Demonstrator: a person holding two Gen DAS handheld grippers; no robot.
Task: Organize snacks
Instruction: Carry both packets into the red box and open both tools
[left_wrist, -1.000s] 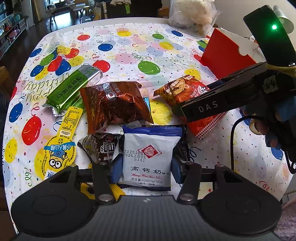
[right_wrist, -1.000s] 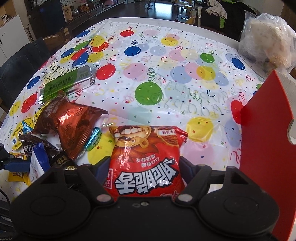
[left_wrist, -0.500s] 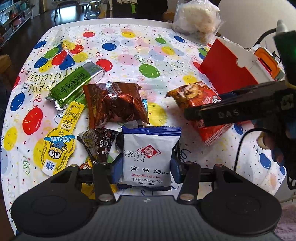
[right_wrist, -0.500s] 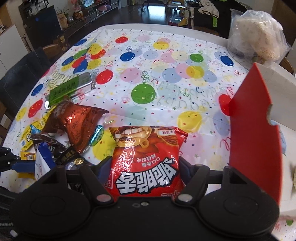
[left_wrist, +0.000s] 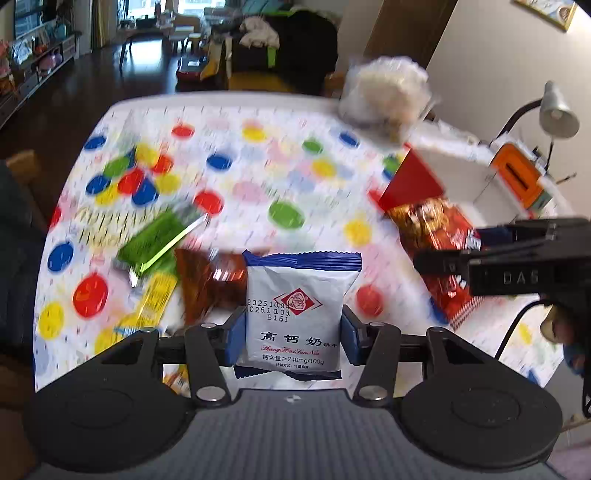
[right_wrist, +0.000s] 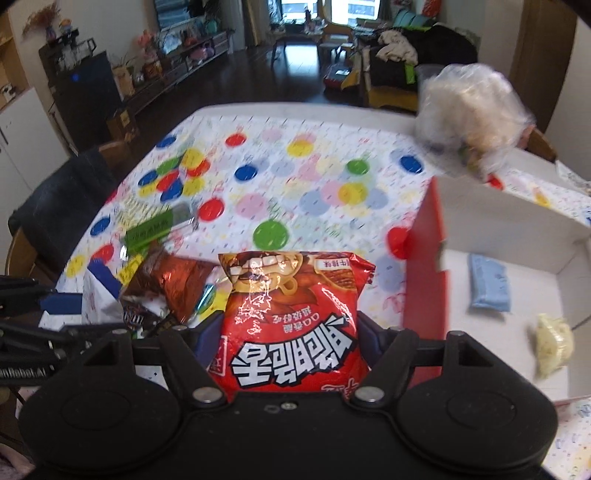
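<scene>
**Both packets lifted, the box lying to the right**

The left gripper is gripping a white and blue biscuit packet by its lower half, the blue pads pressing its two side edges, the packet standing upright with its long axis pointing away along the fingers. It is hanging above the near edge of the table, over the loose pile: a green bar towards the left edge and a brown bag just behind the packet.

The right gripper is clamping a red snack bag, also upright between its fingers. The open box with the red wall is sitting at the table's right edge, just right of this bag, already holding a pale blue packet and a yellowish one. The right gripper is plainly the nearer to the box; the left one looks to have the longer rightward carry.
</scene>
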